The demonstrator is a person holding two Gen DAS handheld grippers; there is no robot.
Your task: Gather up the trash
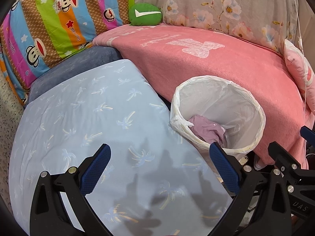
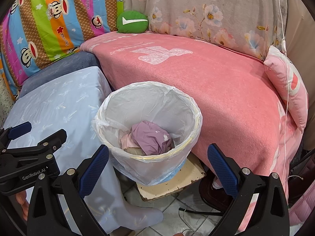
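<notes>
We are holding both grippers wide apart with nothing between their blue pads. Our left gripper [image 1: 159, 169] is hovering over the pale blue palm-print cloth [image 1: 88, 122], its 2 fingers casting shadows on the fabric. Our right gripper [image 2: 157, 169] is hanging just near of the trash bin [image 2: 147, 106], which is standing on a worn cream board [image 2: 177, 182] on the tiled floor [image 2: 173, 212], between the blue cloth at left and the pink blanket [image 2: 216, 82] at right. The bin is wearing a clear plastic liner folded over its rim. Inside it, crumpled purple trash [image 2: 151, 137] is lying at the bottom, touching a pale pink scrap [image 2: 127, 139] on its left. A green cushion [image 2: 132, 21] is sitting at the far edge of the blanket, against the striped monkey-print bedding [image 2: 49, 19].
</notes>
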